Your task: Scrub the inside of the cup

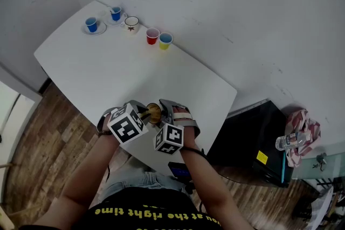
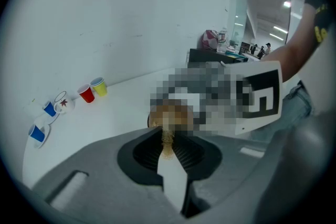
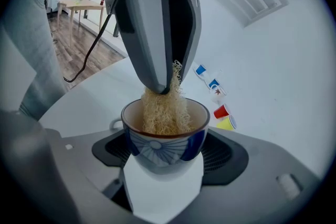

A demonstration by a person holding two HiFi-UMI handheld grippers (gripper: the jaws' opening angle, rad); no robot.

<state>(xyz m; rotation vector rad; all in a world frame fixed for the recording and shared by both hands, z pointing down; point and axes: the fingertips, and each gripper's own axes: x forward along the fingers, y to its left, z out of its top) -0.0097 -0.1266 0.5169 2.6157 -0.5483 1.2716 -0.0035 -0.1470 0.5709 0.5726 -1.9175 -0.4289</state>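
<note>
A blue-and-white cup [image 3: 164,136] with a brown rim is clamped between the pads of my right gripper [image 3: 165,159], just over the near edge of the white table [image 1: 108,72]. My left gripper [image 3: 169,80] reaches down into the cup from above, shut on a tan fibrous scrubber [image 3: 164,110] that fills the cup's inside. In the head view the cup [image 1: 154,112] sits between the left gripper [image 1: 141,111] and the right gripper [image 1: 165,111]. In the left gripper view only the scrubber's top [image 2: 167,140] shows between the jaws; a mosaic patch hides the cup.
At the table's far end stand two blue cups on saucers [image 1: 91,25] [image 1: 115,13], a white cup [image 1: 131,23], a red cup [image 1: 152,36] and a yellow cup [image 1: 165,40]. A black box [image 1: 253,140] stands on the wooden floor to the right.
</note>
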